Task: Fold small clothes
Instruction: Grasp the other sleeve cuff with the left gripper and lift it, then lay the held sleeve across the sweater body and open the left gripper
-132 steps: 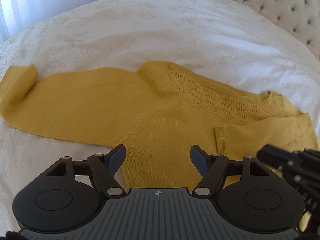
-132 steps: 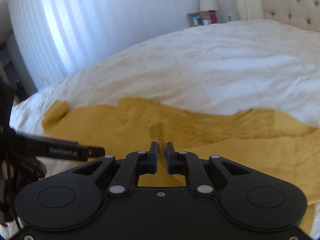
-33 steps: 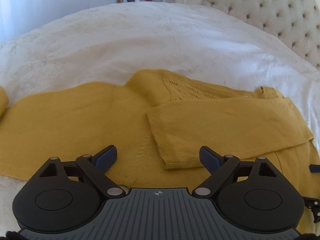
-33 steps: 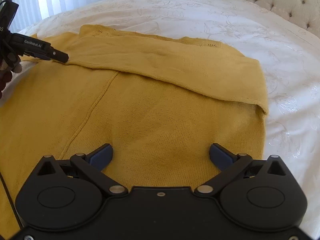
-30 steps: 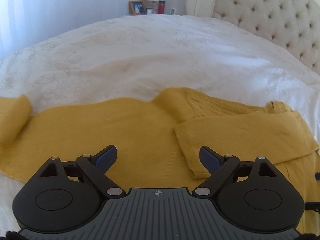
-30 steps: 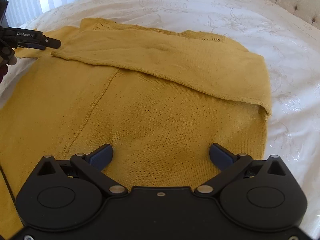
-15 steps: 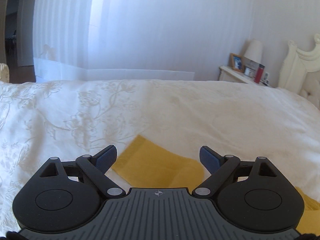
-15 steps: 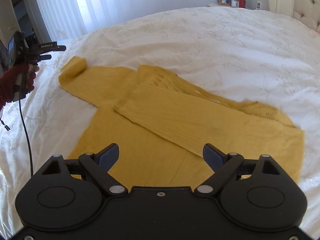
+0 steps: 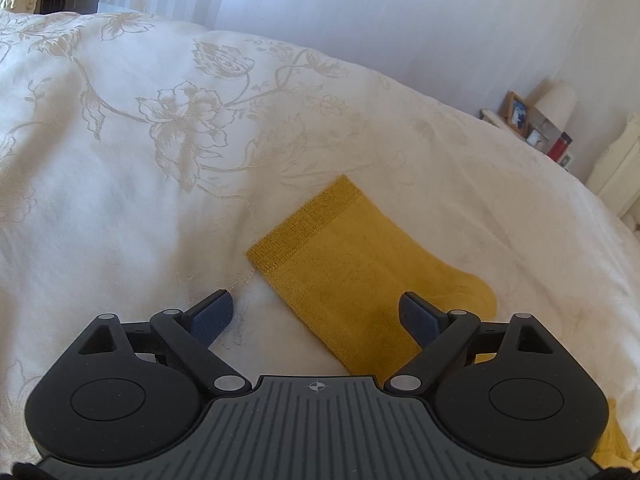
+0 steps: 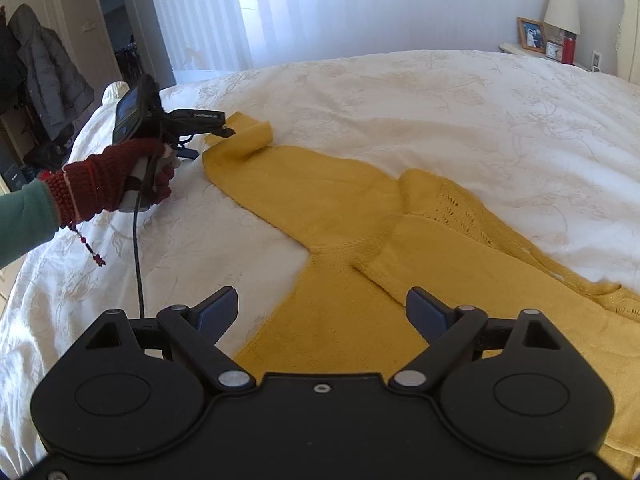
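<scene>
A mustard-yellow knit sweater (image 10: 340, 208) lies flat on the white bed. One sleeve (image 10: 460, 272) is folded across its body. The other sleeve stretches out to the left, and its cuff (image 10: 256, 132) curls up at the end. In the left wrist view that cuff (image 9: 320, 240) lies just ahead of my left gripper (image 9: 314, 305), which is open, its pads touching nothing. A red-gloved hand (image 10: 112, 184) holds that left gripper (image 10: 216, 128) at the cuff's edge. My right gripper (image 10: 320, 300) hovers open above the sweater's lower body, empty.
The white floral bedspread (image 9: 160, 120) spreads around the sweater. A nightstand with a lamp (image 10: 562, 8), a photo frame and a red bottle stands at the far right. A dark coat (image 10: 48, 68) hangs by the doorway at left. A cable (image 10: 138, 260) trails from the left gripper.
My left gripper has swung left from the folded sleeve to the outstretched sleeve's cuff. My right gripper has lifted and drawn back, so the whole sweater shows. Both stay open.
</scene>
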A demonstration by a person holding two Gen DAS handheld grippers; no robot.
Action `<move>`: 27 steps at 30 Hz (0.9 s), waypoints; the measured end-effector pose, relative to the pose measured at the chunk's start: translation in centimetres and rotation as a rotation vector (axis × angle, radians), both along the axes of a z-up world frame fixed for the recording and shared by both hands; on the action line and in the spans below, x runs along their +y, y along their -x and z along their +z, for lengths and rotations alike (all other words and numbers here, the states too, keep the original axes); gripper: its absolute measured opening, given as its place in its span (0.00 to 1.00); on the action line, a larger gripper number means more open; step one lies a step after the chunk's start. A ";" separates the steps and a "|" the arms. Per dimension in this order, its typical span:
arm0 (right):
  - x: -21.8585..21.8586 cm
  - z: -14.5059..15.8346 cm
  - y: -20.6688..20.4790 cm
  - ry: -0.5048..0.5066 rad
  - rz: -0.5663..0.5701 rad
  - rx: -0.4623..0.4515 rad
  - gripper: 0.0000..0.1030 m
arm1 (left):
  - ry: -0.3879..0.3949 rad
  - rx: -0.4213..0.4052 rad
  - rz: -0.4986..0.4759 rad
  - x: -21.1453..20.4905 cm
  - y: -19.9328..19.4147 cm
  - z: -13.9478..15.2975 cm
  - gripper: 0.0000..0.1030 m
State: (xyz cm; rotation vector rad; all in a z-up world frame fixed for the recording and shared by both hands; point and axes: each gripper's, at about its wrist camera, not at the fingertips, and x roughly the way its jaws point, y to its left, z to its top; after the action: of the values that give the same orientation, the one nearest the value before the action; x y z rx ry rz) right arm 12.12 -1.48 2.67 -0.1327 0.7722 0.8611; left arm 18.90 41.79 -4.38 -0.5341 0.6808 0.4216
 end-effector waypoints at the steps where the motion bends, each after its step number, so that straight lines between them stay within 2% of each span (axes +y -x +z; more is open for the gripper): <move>1: 0.3 0.0 0.2 0.005 0.012 -0.011 0.89 | -0.004 -0.003 0.001 0.0 -0.1 -0.1 0.88; 4: 1.1 0.1 0.7 0.015 0.036 -0.032 0.89 | -0.016 -0.015 0.022 -0.1 -0.2 -0.1 0.85; 5: 1.2 0.2 0.7 0.014 0.040 -0.034 0.89 | -0.027 -0.016 0.037 -0.2 -0.3 0.0 0.71; 6: 1.3 0.2 0.8 0.015 0.042 -0.034 0.89 | -0.044 -0.011 0.050 -0.3 -0.3 0.1 0.45; 7: 1.3 0.2 0.8 0.017 0.042 -0.033 0.89 | -0.057 -0.008 0.056 -0.3 -0.3 0.2 0.31; 8: 1.4 0.1 0.7 0.018 0.040 -0.032 0.89 | -0.048 -0.020 0.054 -0.2 -0.2 0.3 0.13; 9: 1.4 0.0 0.6 0.019 0.038 -0.029 0.89 | -0.025 -0.040 0.050 -0.1 -0.1 0.4 0.07; 11: 1.4 -0.2 0.5 0.024 0.029 -0.019 0.89 | -0.001 -0.069 0.063 0.1 0.2 0.8 0.06; 15: 0.9 -0.9 0.3 0.036 0.019 -0.010 0.89 | -0.035 -0.094 0.044 -0.5 0.4 2.9 0.06; 21: -0.9 -2.2 -0.5 0.037 -0.015 0.034 0.89 | -0.076 -0.166 -0.015 -2.6 0.5 8.2 0.06; 27: -3.2 -2.7 -1.1 0.034 -0.053 0.043 0.89 | -0.106 -0.248 -0.087 -6.9 0.9 14.2 0.06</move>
State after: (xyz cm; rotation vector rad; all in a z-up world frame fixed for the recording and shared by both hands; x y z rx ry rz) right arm 13.22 -4.69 -0.05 -0.1237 0.8276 0.8025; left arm 17.97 34.85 9.82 -0.4460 0.4392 0.3021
